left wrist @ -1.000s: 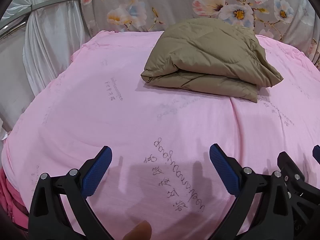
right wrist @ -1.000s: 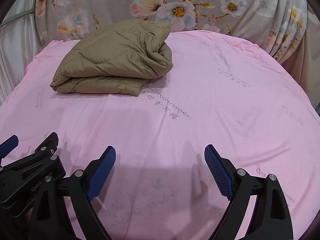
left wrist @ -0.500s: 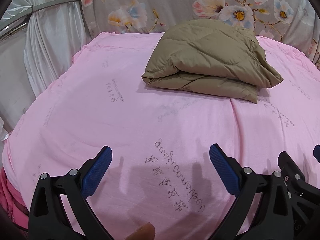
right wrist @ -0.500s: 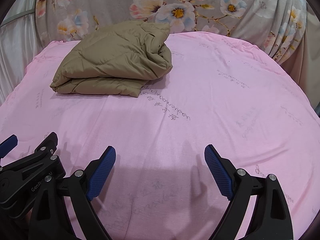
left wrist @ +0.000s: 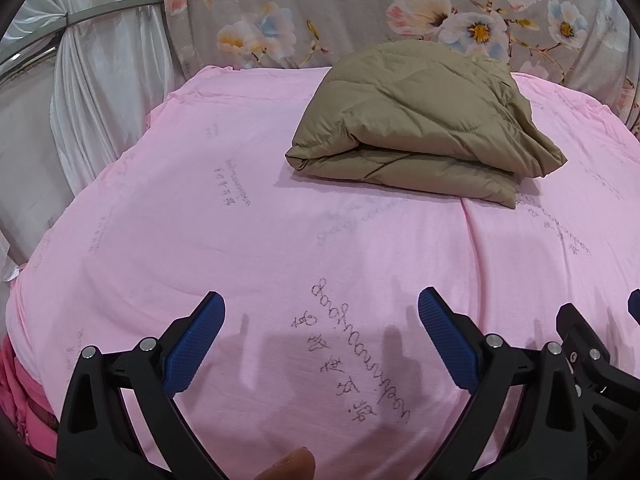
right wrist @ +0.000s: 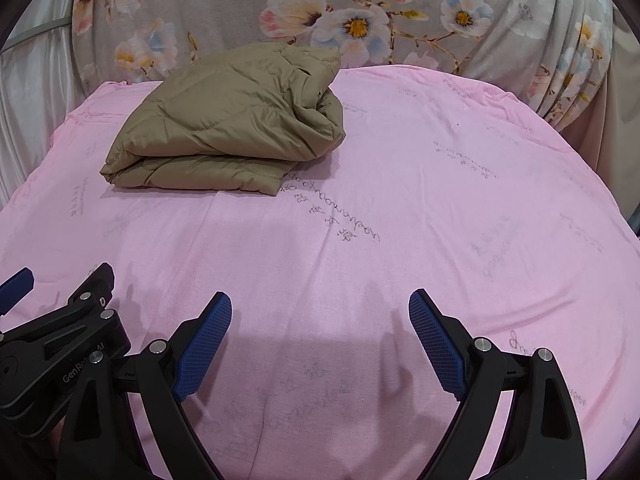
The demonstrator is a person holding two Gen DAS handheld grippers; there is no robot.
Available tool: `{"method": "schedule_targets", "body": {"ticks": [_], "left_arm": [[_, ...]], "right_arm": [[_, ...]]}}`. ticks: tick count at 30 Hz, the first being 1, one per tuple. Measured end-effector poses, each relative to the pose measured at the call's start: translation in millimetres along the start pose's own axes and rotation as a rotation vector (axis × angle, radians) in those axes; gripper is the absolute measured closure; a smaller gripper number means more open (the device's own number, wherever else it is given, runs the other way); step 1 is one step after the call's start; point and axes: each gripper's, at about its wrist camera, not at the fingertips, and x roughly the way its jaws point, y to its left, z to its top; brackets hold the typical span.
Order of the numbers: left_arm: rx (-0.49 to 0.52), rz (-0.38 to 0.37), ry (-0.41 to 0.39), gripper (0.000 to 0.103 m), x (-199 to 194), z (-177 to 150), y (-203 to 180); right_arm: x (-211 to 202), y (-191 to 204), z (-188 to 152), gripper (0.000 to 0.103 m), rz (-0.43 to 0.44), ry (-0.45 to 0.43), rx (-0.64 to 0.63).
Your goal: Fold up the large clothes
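Observation:
A tan quilted jacket (left wrist: 416,120) lies folded into a thick bundle at the far side of the pink sheet (left wrist: 240,240); it also shows in the right wrist view (right wrist: 228,124) at the far left. My left gripper (left wrist: 322,312) is open and empty, low over the near part of the sheet, well short of the jacket. My right gripper (right wrist: 320,312) is open and empty, beside the left one, also well short of the jacket. Part of the right gripper shows at the left view's right edge (left wrist: 580,344).
The pink sheet (right wrist: 440,200) with faint handwriting covers the whole surface. A floral curtain (right wrist: 360,12) hangs behind it. A white drape (left wrist: 100,80) and a metal rail hang at the left. The sheet's left edge drops off near a darker pink cloth (left wrist: 16,392).
Both grippers stay open and nearly still. The view drifts slightly, so the jacket sits a little lower in the left wrist frame.

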Motion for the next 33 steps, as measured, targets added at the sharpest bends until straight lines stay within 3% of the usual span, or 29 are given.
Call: {"method": "schedule_targets", "body": {"ticks": [33], "left_arm": [[0.002,0.003,-0.013,0.014,-4.0,1.9,-2.1]], "right_arm": [[-1.0,2.2,-0.2,0.015,-0.004,-0.004,-0.003]]}}
